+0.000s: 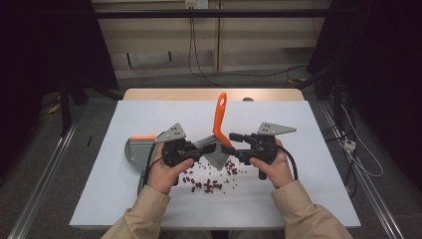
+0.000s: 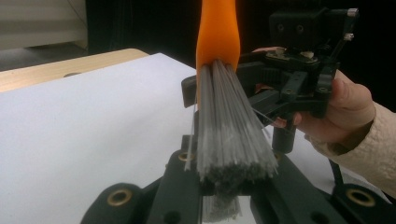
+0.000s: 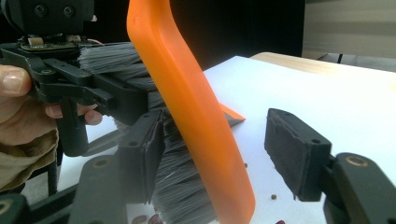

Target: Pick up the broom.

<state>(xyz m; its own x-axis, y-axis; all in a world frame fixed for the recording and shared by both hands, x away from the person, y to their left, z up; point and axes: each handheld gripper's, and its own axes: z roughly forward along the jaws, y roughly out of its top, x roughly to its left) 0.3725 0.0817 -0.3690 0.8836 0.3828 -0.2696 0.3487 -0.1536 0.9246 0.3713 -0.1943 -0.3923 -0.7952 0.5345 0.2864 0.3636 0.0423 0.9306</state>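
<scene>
A hand brush with an orange handle [image 1: 220,117] and grey bristles [image 2: 229,135] stands tilted above the white table sheet [image 1: 149,199]. My left gripper [image 1: 211,148] is shut on the bristle bundle, which is pinched between its jaws [image 2: 229,179]. My right gripper [image 1: 230,142] comes in from the opposite side, its jaws straddling the orange handle [image 3: 196,116]. Its left pad [image 3: 144,154] lies against the bristles. Its right pad [image 3: 294,158] stands clear of the handle with a gap. Red beans [image 1: 211,181] lie scattered on the sheet below the brush.
A grey dustpan with an orange edge [image 1: 137,147] lies on the sheet left of my left hand. The wooden table edge [image 1: 199,93] runs along the far side. Cables trail on the floor beyond and to the right.
</scene>
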